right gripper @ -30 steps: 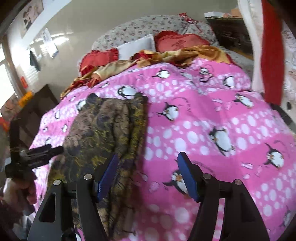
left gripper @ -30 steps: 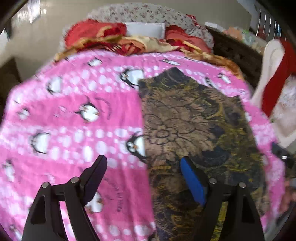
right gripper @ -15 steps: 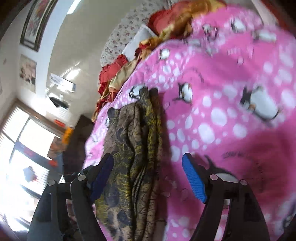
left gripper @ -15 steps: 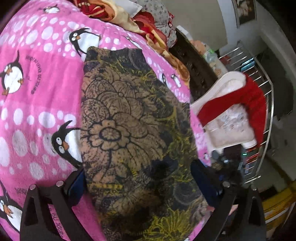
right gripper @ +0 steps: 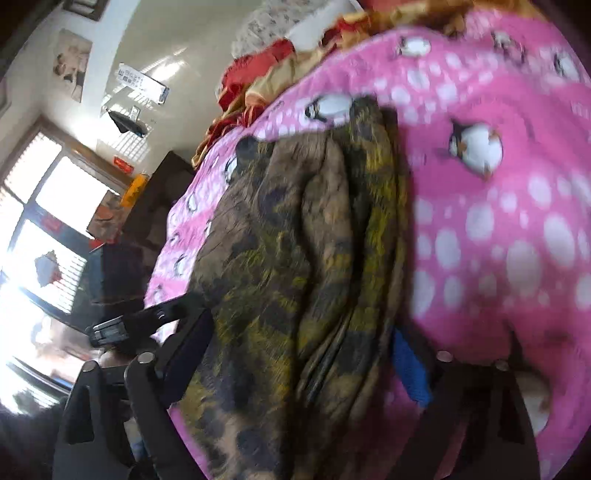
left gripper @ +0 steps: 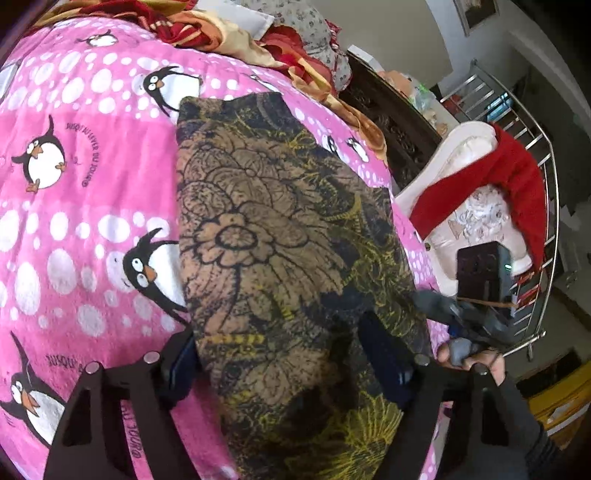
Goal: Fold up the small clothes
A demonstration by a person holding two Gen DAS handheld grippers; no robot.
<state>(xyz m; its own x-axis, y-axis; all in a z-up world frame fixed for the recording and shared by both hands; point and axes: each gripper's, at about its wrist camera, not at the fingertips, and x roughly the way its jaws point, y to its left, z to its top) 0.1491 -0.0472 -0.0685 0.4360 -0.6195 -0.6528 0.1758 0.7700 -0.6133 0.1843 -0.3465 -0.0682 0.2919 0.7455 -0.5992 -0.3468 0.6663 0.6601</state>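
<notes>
A dark brown and yellow flower-print garment lies folded lengthwise on a pink penguin blanket. My left gripper is open, with its jaws on either side of the garment's near end. In the right wrist view the same garment shows bunched folds along its right edge. My right gripper is open and straddles that near end too, low over the cloth. The right gripper also shows in the left wrist view, at the garment's right edge.
Red and gold bedding and pillows are piled at the head of the bed. A white seat with a red cloth and a metal rack stand beside the bed. A dark cabinet and windows are on the other side.
Both grippers have come down and forward over the garment's near end, now straddling it. The views have tilted and closed in on the cloth.
</notes>
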